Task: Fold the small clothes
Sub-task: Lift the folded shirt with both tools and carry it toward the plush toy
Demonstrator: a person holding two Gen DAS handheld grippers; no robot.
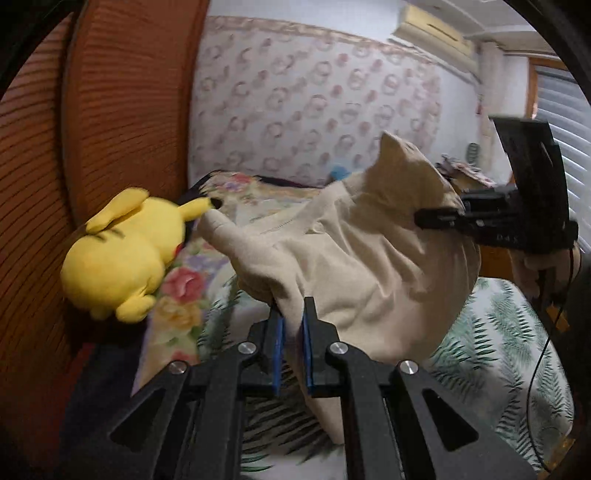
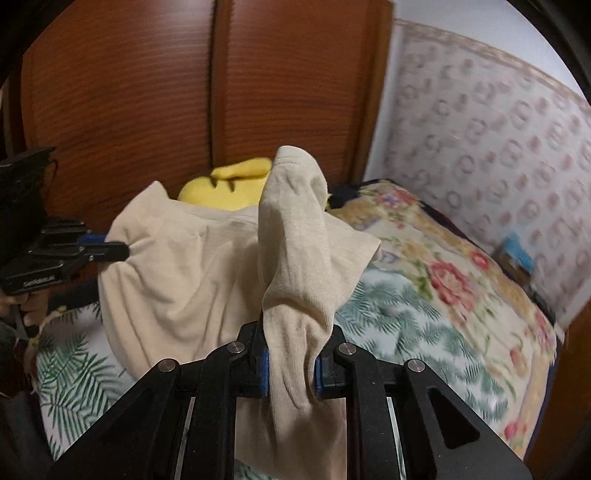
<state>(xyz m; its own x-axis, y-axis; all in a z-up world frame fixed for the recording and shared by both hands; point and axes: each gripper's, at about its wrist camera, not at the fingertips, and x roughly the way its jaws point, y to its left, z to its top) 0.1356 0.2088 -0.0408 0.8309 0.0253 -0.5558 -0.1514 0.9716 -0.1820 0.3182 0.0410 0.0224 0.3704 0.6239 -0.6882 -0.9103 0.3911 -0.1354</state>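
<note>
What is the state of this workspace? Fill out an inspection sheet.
Surface: bed with fern and flower covers.
Job's things: beige garment lifted off the bed, hanging between both grippers.
Clutter: yellow plush toy at the bed's edge by the wardrobe.
Grippers: left gripper and right gripper each shut on the garment.
Cables: black cable below the right gripper.
Surroundings: patterned wallpaper, air conditioner, window blinds.

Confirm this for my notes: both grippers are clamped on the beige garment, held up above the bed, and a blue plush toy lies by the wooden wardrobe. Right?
Not quite: the plush toy is yellow, as the left wrist view shows. The rest stands: left gripper and right gripper clamp the beige garment above the bed, by the wooden wardrobe.
</note>
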